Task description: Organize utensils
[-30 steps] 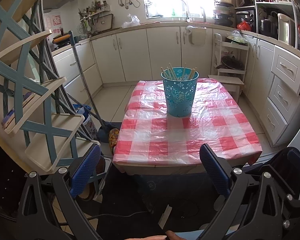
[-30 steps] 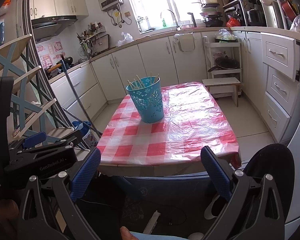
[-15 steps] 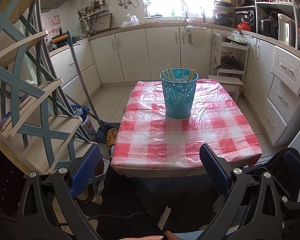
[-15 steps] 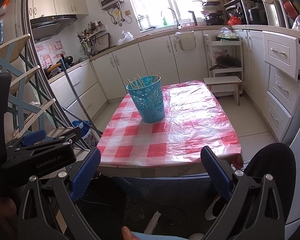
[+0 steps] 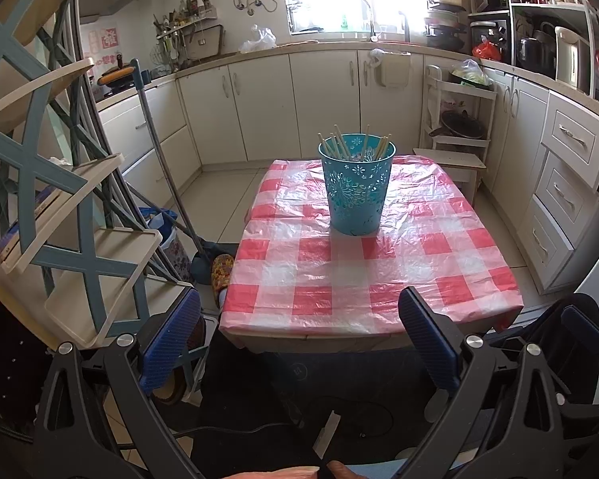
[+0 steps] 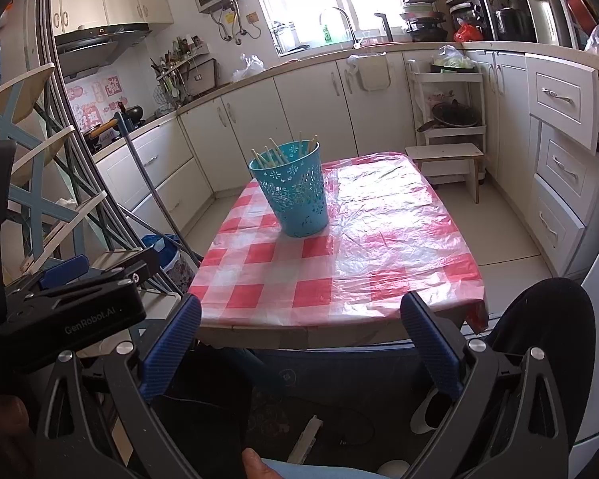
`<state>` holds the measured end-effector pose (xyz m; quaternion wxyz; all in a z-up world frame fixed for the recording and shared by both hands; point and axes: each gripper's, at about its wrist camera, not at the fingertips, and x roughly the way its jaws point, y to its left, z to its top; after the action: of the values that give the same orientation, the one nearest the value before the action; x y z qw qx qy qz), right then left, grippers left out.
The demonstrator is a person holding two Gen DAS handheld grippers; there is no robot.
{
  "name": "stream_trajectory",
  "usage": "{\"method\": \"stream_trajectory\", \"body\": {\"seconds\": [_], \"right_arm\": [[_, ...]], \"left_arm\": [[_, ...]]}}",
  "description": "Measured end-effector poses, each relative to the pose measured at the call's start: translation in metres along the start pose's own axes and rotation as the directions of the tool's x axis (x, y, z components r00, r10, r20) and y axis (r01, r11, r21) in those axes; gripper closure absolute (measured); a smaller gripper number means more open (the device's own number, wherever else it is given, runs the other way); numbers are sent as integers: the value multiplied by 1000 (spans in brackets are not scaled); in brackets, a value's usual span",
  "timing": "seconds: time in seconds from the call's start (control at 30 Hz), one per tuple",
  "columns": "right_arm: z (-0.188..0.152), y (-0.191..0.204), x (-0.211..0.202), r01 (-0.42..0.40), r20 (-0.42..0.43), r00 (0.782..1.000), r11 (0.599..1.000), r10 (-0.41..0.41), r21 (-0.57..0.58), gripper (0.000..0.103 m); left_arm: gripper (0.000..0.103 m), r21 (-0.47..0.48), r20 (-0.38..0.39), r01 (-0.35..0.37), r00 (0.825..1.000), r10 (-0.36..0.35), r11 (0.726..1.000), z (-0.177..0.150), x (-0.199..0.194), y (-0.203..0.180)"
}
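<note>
A teal perforated bucket stands upright on the far middle of the red-and-white checked table; several wooden chopsticks stick out of its top. The right wrist view shows the same bucket left of centre with its chopsticks. My left gripper hangs open before the table's near edge, nothing between its blue pads. My right gripper is also open and empty, below the table's front edge. The left gripper's black body shows at the left of the right wrist view.
A blue-and-cream shelf rack stands left of the table, with a mop handle leaning beside it. White cabinets line the back and right walls. A small stool sits past the table's far right corner. A person's knee is at right.
Both views have shifted only slightly; the table and bucket sit a touch lower and nearer in frame. Both grippers stay open and empty.
</note>
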<state>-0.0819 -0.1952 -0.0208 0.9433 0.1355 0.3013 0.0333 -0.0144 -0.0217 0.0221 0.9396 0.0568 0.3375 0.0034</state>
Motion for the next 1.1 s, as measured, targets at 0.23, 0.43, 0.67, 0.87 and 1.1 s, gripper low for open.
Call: {"method": "stream_trajectory", "body": {"seconds": [0.23, 0.43, 0.67, 0.87, 1.1], "right_arm": [[-1, 0, 1, -1, -7, 1000, 1000, 1, 0, 7], [-2, -1, 1, -3, -13, 1000, 1000, 3, 0, 7], [-4, -3, 4, -4, -23, 1000, 1000, 4, 1, 7], [-4, -3, 4, -4, -25, 1000, 1000, 4, -1, 7], [-5, -6, 6, -6, -36, 999, 1000, 6, 2, 7]], "left_arm": [[8, 1, 0, -1, 1000, 1, 1000, 0, 0, 0], [8, 0, 0, 1, 1000, -1, 1000, 0, 0, 1], [8, -1, -1, 1, 1000, -1, 1000, -1, -1, 0], [8, -2, -1, 4, 1000, -4, 1000, 0, -1, 0], [8, -85, -44, 164, 985, -168, 983, -5, 1, 3]]}}
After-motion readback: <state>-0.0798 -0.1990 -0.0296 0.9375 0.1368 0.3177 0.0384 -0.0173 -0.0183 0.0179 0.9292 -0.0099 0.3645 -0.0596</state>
